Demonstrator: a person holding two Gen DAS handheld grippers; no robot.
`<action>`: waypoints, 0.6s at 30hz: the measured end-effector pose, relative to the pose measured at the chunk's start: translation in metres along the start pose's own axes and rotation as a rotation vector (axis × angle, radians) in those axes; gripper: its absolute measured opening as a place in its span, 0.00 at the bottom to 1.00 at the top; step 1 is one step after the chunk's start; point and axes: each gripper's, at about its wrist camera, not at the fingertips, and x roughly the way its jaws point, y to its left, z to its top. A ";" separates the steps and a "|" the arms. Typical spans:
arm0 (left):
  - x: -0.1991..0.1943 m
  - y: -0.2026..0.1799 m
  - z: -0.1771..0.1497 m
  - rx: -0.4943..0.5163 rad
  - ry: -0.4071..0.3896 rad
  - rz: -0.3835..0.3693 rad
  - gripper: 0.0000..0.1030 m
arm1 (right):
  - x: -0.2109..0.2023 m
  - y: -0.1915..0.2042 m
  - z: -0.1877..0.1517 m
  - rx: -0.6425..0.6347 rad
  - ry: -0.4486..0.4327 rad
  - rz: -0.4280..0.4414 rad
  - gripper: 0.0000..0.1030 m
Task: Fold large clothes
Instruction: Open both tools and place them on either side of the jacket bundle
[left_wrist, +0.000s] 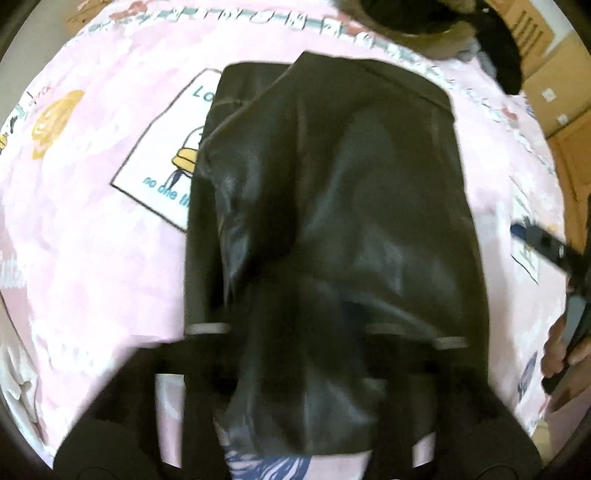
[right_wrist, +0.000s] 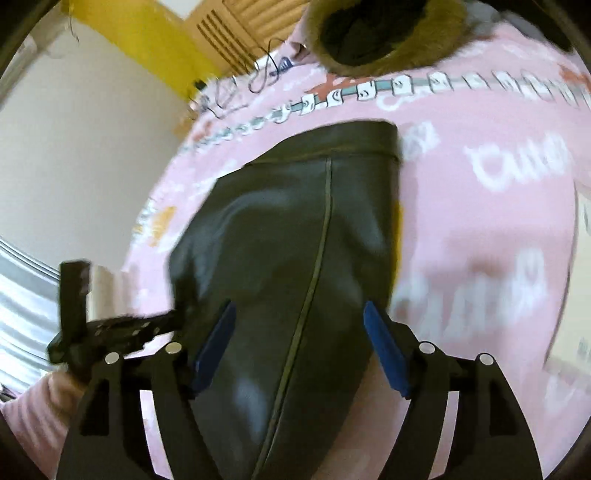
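- Risk, as I judge it: the slick black leather jacket (left_wrist: 332, 206) could slide open out of its fold, since nothing pins it.
- Left gripper (left_wrist: 325, 332) and right gripper (right_wrist: 299, 350) both stand wide, jaws astride the jacket without pressing on it.
- The jacket lies folded, glossy and creased, on the pink printed bedsheet (right_wrist: 480, 229).

You are viewing a glossy black leather-look garment (left_wrist: 332, 206) with a thin grey seam line. It is lying on a pink sheet (left_wrist: 92, 240) printed with white lettering, cartoon panels and orange motifs. The right gripper (right_wrist: 299, 347) is showing blue pads (right_wrist: 384, 350) on black fingers.
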 end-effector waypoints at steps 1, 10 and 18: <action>-0.006 -0.001 -0.006 0.025 -0.017 0.013 0.80 | -0.008 0.000 -0.012 0.019 -0.010 0.010 0.75; -0.016 0.047 -0.019 0.021 0.062 0.050 0.89 | -0.010 -0.019 -0.060 0.184 0.034 0.043 0.86; 0.042 0.065 -0.009 -0.084 0.217 -0.184 0.92 | 0.026 -0.018 -0.039 0.296 0.063 0.151 0.87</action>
